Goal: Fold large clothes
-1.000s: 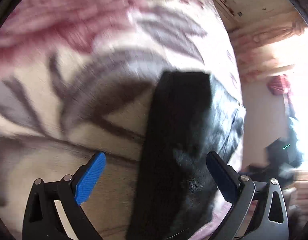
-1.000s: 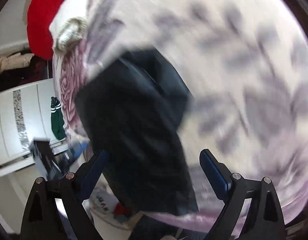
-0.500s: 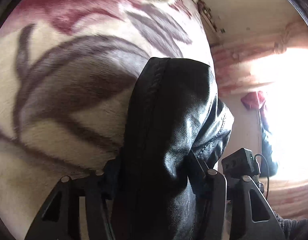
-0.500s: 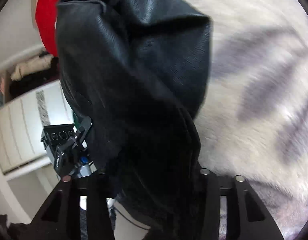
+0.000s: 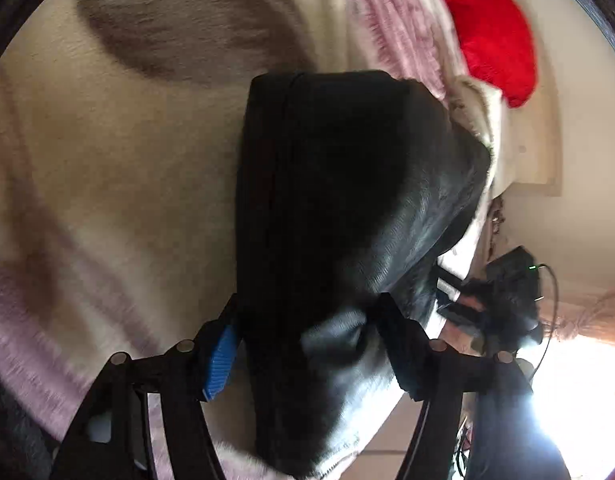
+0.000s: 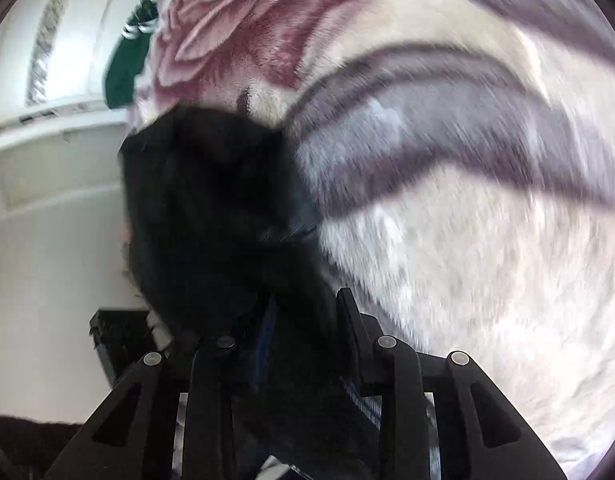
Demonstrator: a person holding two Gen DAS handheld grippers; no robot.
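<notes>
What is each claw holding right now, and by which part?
Both hold the black leather garment. The left claw pinches a bunched fold at its near end; the right claw grips gathered material too. Which part of the garment cannot be told.

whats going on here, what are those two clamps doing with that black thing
A person is folding a black leather-like garment on a floral blanket, with a hand-held gripper in each hand. The left hand-held gripper has its fingers closed in on a bunched edge of the garment, and the right hand-held gripper is clamped on another part. A red item lies farther back on the blanket.
</notes>
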